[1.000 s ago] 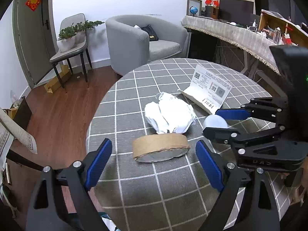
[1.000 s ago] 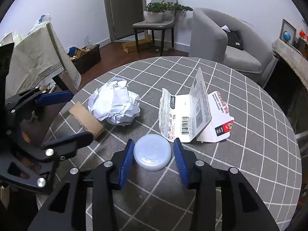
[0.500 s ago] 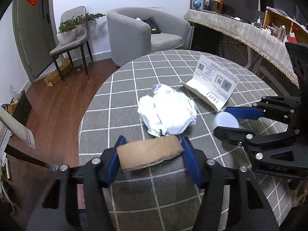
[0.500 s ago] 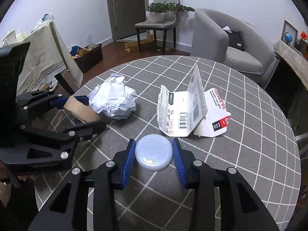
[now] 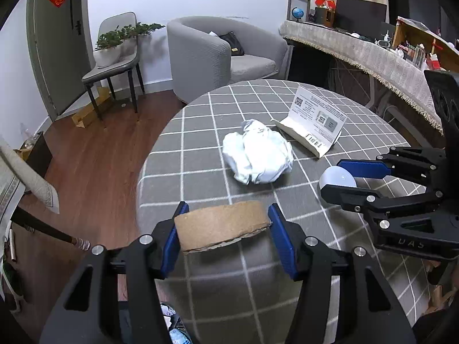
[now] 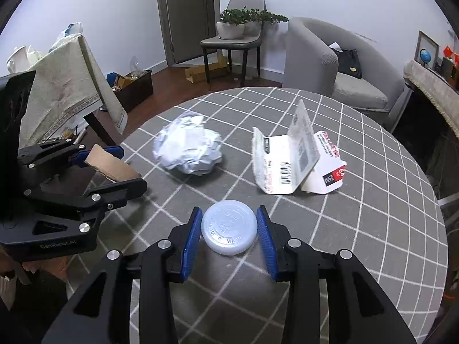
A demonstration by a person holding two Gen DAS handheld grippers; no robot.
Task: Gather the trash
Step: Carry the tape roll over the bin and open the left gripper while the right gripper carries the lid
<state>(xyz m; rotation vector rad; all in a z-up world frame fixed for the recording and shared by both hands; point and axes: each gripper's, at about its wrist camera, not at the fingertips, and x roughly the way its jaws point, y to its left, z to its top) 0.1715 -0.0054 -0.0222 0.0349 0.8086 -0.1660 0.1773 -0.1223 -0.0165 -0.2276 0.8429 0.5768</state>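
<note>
The left gripper [image 5: 223,229] had just closed on the cardboard tape core [image 5: 222,225], held at the near edge of the round table [image 6: 373,229]. The right gripper [image 6: 228,230] clasped the translucent plastic lid [image 6: 228,230], nearer than the crumpled paper ball [image 6: 189,149].

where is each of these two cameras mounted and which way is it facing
Left wrist: on the left gripper, looking down its blue fingers at the held cardboard roll; the right gripper shows at right.
Right wrist: on the right gripper, looking at the plastic lid it grips; the left gripper shows at left.
Shared: crumpled paper, opened package, checked table, armchair.
</note>
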